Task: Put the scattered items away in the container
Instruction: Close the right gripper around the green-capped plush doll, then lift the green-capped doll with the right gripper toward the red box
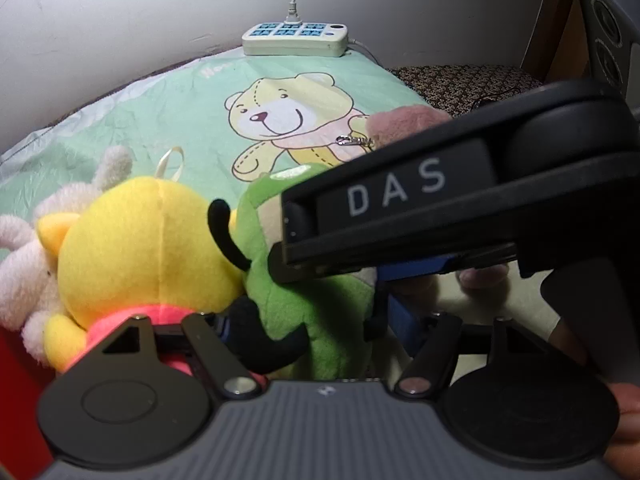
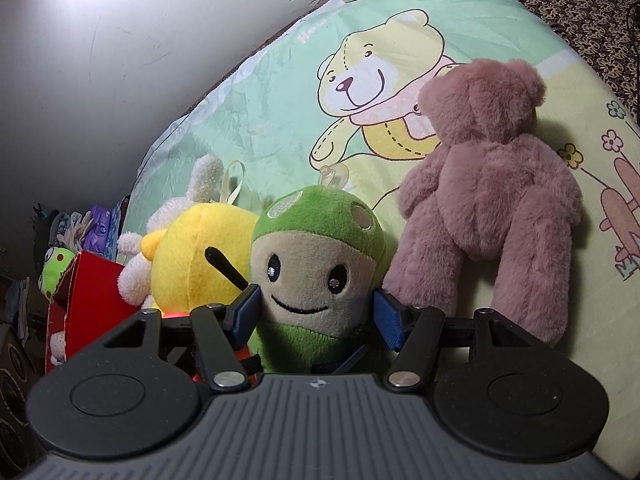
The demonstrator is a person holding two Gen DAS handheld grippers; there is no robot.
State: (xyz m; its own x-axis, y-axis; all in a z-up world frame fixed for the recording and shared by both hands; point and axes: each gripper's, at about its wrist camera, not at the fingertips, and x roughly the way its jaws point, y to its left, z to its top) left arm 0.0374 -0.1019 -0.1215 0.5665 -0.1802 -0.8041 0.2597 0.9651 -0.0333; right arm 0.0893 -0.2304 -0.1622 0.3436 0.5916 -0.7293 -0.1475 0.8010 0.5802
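Low in the right wrist frame, the right gripper (image 2: 316,316) clamps its blue pads (image 2: 390,326) on the green doll (image 2: 316,264). Left gripper's (image 1: 316,332) spread is unclear. Four plush toys lie on the bear-print bedding (image 2: 256,120): green, yellow (image 2: 192,256), white (image 2: 200,184), pink bear (image 2: 492,192). Red box (image 2: 92,292) at left; one power strip (image 1: 294,39) above.

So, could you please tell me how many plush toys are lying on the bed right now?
4: white bunny far left, yellow toy beside it, green toy between the right tongs, mauve bear on the right. Another green one sits off the bed; more may be hidden.
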